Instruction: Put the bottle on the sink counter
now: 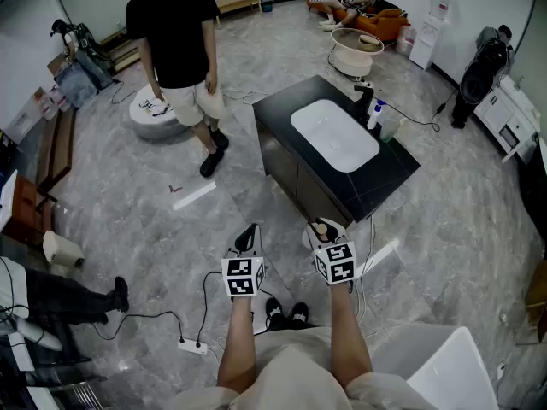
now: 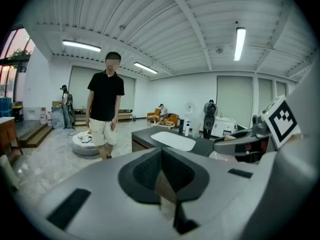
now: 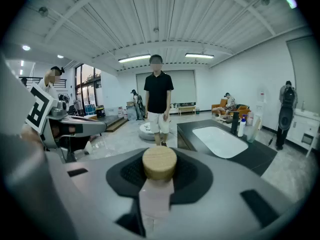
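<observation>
the right tongs [image 1: 326, 229] are clamped on a small bottle [image 3: 159, 163], their dark ribbed pads pressing its body from both sides just under the cap. that looks like a carrying grip, holding the bottle upright so it can be set down on its base. the bottle has a squarish, pale pink, matt body and a round cap of light wood grain. it is over the floor [image 1: 171, 229] in front of the person, well apart from the sink tabletop [image 1: 376, 178], so the placing is not yet begun.

the left tongs [image 2: 162, 174] are closed together with nothing between them. they hang beside the right pair and probably just stay out of the way, since one grip is enough for so light a thing.

the tabletop is a flat, matt black slab on a dark cabinet, with a smooth white oval basin [image 1: 335, 133] sunk into it. a black faucet [image 1: 364, 102] and a white pump bottle [image 1: 375, 114] stand at its far edge, so the bare black near the basin seems the likeliest landing spot. the floor is glossy grey marble-look tile. a person in a black shirt [image 1: 175, 32] stands off to the left.
</observation>
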### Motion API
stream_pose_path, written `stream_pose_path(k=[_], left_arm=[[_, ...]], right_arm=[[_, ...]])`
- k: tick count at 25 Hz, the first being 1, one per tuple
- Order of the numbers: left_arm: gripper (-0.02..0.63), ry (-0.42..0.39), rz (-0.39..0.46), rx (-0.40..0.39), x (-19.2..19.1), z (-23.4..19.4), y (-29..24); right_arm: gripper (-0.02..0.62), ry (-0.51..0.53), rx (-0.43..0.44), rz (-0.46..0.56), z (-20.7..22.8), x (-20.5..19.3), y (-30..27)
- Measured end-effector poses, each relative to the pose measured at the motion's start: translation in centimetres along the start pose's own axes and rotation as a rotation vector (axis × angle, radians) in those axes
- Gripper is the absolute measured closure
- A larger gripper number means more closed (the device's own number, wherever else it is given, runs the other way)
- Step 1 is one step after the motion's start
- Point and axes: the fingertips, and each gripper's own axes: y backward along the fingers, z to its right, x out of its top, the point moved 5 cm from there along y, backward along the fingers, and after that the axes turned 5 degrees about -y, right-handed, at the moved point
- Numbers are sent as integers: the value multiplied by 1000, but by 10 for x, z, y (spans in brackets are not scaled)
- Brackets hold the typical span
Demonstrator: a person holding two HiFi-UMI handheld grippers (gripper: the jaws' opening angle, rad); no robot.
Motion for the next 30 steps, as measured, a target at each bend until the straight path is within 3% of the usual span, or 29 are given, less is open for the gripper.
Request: stream_pose_path(k=[12, 19, 30], left_arm=[[600, 15, -13, 31, 8, 16, -2], [600, 22, -21, 57, 9, 1, -17], [600, 22, 7, 46, 15, -36, -98]], right_arm=[[495, -8, 46, -19, 20, -3, 5], [495, -15, 63, -14, 34, 8, -8], [495, -6, 49, -5, 70, 25, -76]])
